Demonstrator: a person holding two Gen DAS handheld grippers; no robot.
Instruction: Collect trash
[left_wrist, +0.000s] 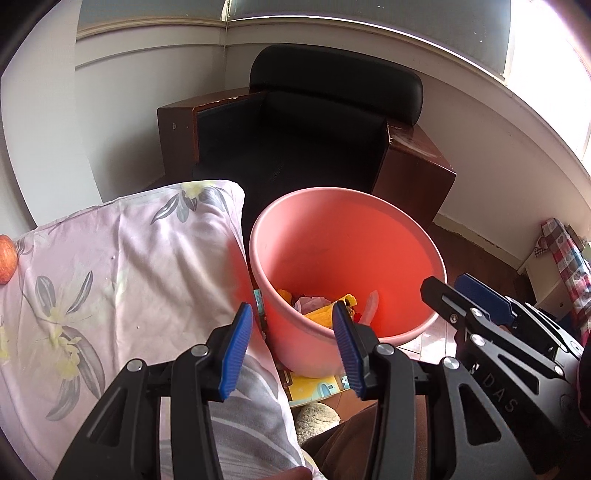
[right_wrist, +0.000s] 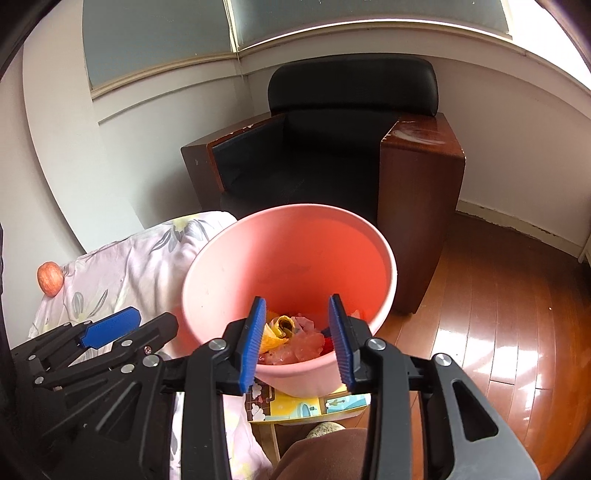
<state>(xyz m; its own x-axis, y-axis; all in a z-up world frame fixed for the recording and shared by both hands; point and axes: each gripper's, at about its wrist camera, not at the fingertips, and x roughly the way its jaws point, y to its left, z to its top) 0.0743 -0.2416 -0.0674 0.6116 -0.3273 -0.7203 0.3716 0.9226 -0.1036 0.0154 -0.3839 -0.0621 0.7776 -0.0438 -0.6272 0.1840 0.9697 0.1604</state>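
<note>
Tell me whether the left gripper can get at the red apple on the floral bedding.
Probably yes: the left gripper, jaws open and empty, has only floral bedding between it and the red apple.

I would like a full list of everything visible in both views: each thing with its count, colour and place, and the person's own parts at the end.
bucket: one, pink, centre, on a colourful mat, beside the bed.
trash: several pieces, yellow, pink and red, at the bottom of the bucket.
bed cover: one, pale pink with grey and yellow flowers, left of the bucket.
apple: one, red, on the bed cover at far left.
armchair: one, black cushions with brown wooden sides, behind the bucket in the corner.
mat: one, yellow and blue, under the bucket.
floor: brown polished wood, to the right.
checked cloth: one, red and white, far right.
left gripper: black with blue pads, open, empty.
right gripper: black with blue pads, open, empty, over the bucket.
</note>
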